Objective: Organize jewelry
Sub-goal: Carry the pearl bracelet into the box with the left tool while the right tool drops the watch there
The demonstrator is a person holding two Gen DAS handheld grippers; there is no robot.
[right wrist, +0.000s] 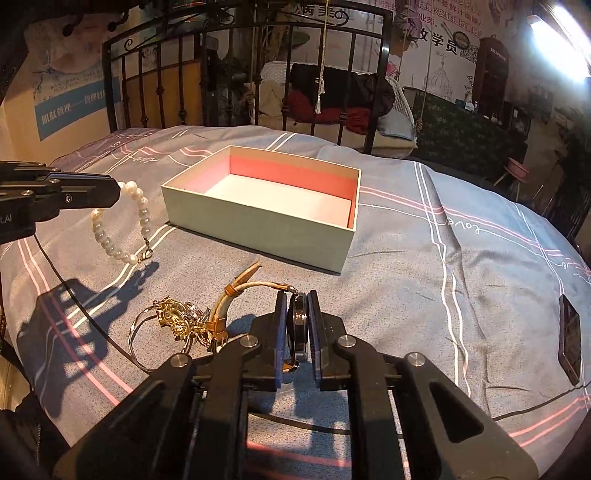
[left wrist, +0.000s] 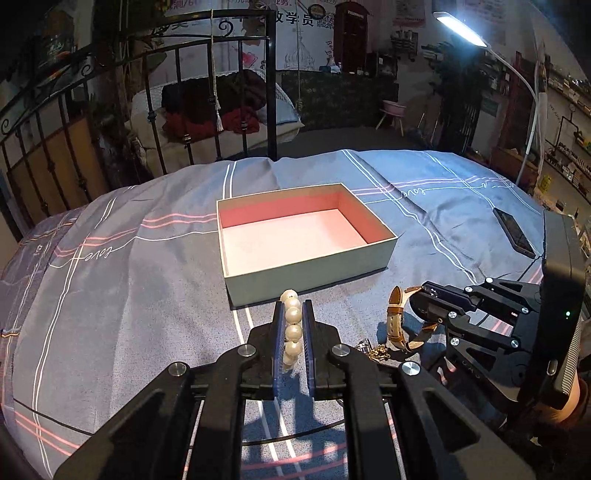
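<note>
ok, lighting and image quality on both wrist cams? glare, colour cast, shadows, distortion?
Left wrist: cool, dim cast; lamp glares top right; fisheye bends the bed rail; pearl bracelet in the left gripper stays sharp. Right wrist: warm orange cast; blown-out glare top right; hard gripper shadows on the bedsheet; watch in the right gripper reads clearly.

Ahead of my left claw (left wrist: 293,325) only the box (left wrist: 310,284) wall blocks; bare sheet (left wrist: 147,295) lies left, gold trinkets (right wrist: 177,317) and my right claw (right wrist: 297,325) crowd its right
</note>
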